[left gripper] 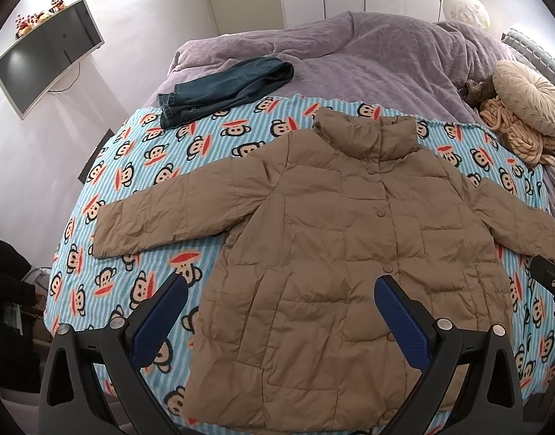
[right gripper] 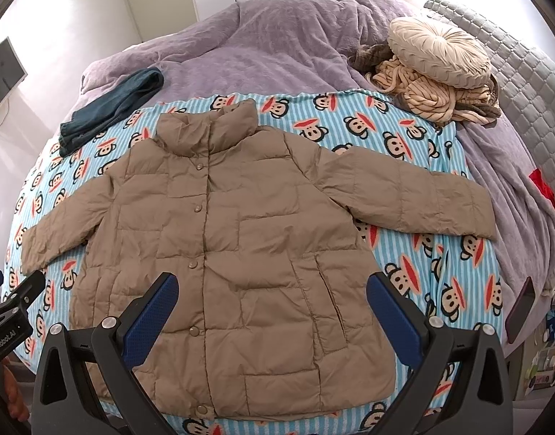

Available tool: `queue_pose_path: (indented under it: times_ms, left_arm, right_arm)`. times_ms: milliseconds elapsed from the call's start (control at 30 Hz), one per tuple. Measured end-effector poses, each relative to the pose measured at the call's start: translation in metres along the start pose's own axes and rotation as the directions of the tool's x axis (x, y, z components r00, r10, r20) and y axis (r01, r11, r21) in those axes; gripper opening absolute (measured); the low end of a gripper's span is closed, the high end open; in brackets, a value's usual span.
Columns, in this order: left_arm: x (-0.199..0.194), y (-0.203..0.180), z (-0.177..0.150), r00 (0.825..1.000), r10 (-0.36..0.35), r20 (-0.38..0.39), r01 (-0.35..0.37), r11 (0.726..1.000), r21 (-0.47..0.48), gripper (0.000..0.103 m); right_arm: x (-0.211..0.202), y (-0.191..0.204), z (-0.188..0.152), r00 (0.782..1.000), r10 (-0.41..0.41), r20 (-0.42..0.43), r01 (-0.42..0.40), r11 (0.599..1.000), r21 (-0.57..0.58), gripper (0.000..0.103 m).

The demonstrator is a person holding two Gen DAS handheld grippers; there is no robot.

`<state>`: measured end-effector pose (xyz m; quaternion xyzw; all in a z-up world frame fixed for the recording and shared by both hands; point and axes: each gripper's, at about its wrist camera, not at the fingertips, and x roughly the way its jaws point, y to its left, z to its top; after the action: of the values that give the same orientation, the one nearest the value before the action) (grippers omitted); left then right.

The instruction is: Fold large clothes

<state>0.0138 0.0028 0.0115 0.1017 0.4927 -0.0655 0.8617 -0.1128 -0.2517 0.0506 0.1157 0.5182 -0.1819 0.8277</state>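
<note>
While both tools hover above the near hem, neither one grips anything: the left gripper has its blue-padded fingers spread wide with only air between them, and the right gripper is spread just as wide over the lower front. That wide stance looks like readiness to pinch fabric, not a hold.

Just beyond the fingers lies the brown puffer jacket, front side up on the monkey-print blanket. Its snaps are closed down the middle, the collar points away from the cameras, and both sleeves are spread out to the sides. The garment is laid flat and open like this probably so each sleeve can be folded across the body; no fold has been made yet, so the task seems to be at its start. The left sleeve rests fully on the blanket, while the right sleeve reaches toward the blanket's edge.

Farther off, a pair of dark jeans sits half on the blanket and half on the purple bedspread, apart from the jacket, perhaps waiting its turn. At the far right, a round cream cushion rests on a knitted throw.
</note>
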Motion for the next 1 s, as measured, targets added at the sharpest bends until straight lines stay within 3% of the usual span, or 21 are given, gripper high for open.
queue_pose_path:
  times_ms: [1000]
  left_arm:
    - [0.0048,0.0000,-0.0043,1.000,-0.003,-0.008,0.004,1.000,0.006,0.103]
  right_arm:
    - [0.0012,-0.0009,0.0012,1.000,-0.001,-0.006,0.001,1.000,0.002,0.103]
